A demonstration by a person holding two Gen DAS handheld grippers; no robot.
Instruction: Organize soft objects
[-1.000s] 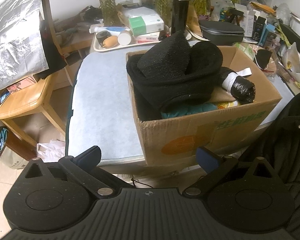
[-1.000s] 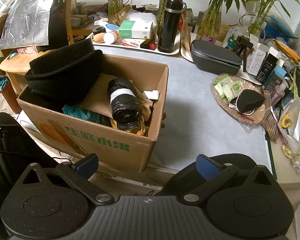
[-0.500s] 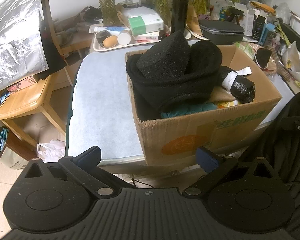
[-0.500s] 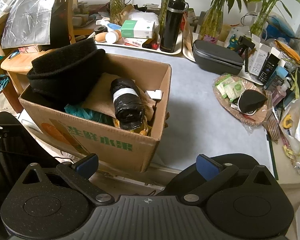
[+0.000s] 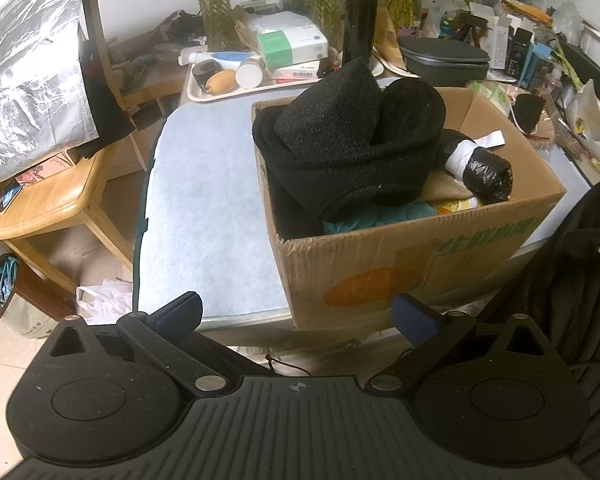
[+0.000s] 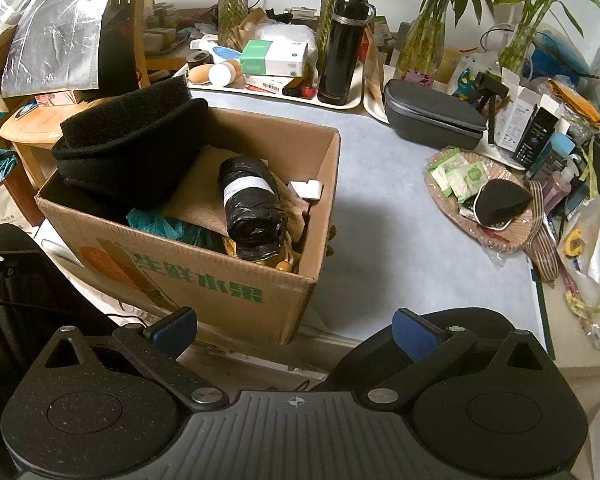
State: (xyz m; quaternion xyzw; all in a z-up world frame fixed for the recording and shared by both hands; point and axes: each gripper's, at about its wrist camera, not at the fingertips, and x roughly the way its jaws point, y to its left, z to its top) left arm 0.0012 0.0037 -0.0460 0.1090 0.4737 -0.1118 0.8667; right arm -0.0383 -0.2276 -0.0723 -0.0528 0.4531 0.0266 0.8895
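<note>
Both the left gripper [image 5: 298,312] and right gripper [image 6: 296,326] gape wide, empty, short of the cardboard box [image 5: 400,264]; bare table [image 5: 204,208] lies left of it, its lower contents hidden under black fabric [image 5: 340,152]

Ahead of the left tongs [image 5: 298,314], bare pale-blue counter [image 5: 204,200] lies free to their left; the brown cardboard box [image 5: 400,264] blocks straight ahead. Beyond the right tongs [image 6: 294,326], open counter separates the box from a cluttered woven tray [image 6: 496,236] at far right
</note>
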